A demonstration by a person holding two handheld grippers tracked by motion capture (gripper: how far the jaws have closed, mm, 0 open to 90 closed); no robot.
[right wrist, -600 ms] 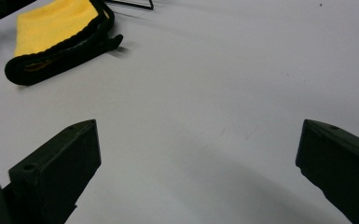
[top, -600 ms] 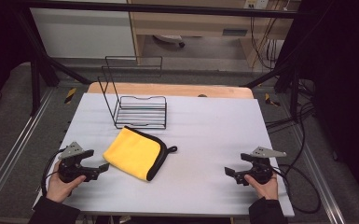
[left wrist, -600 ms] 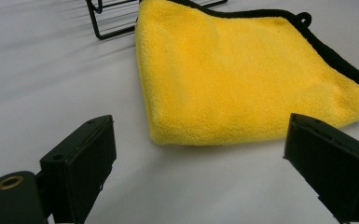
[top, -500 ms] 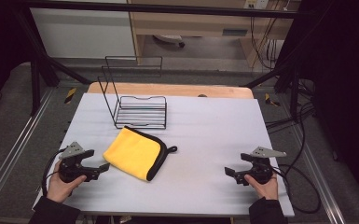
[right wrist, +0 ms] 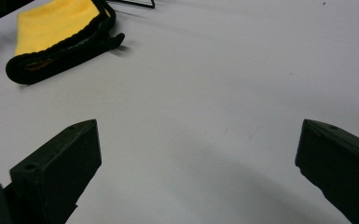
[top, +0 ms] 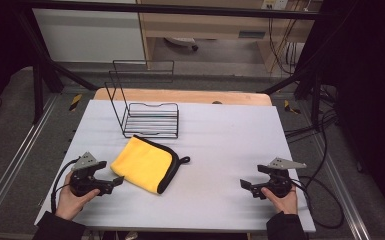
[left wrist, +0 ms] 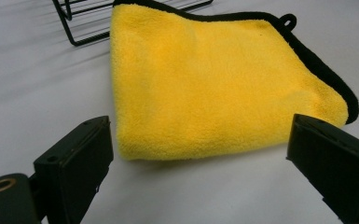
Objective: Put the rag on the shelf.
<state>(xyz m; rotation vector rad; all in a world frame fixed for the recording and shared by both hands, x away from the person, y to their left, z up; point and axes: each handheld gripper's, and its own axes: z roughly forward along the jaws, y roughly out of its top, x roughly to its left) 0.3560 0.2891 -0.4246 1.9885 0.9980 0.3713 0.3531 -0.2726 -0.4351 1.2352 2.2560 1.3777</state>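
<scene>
White table, seen from the high view. Folded yellow cloth with black edging lies flat on the left half, its hanging loop on the side toward the table's middle. Black wire rack stands just behind the cloth, toward the far edge; one cloth corner sits close to the rack's base, contact uncertain. Left gripper rests low at the near left, held in the left hand, jaws spread wide and empty, pointing at the cloth's near edge, just short of it. In the left gripper view the cloth lies ahead between the two jaws, untouched. Right gripper sits at the near right, well apart from the cloth, jaws spread wide over bare table, nothing between them.
</scene>
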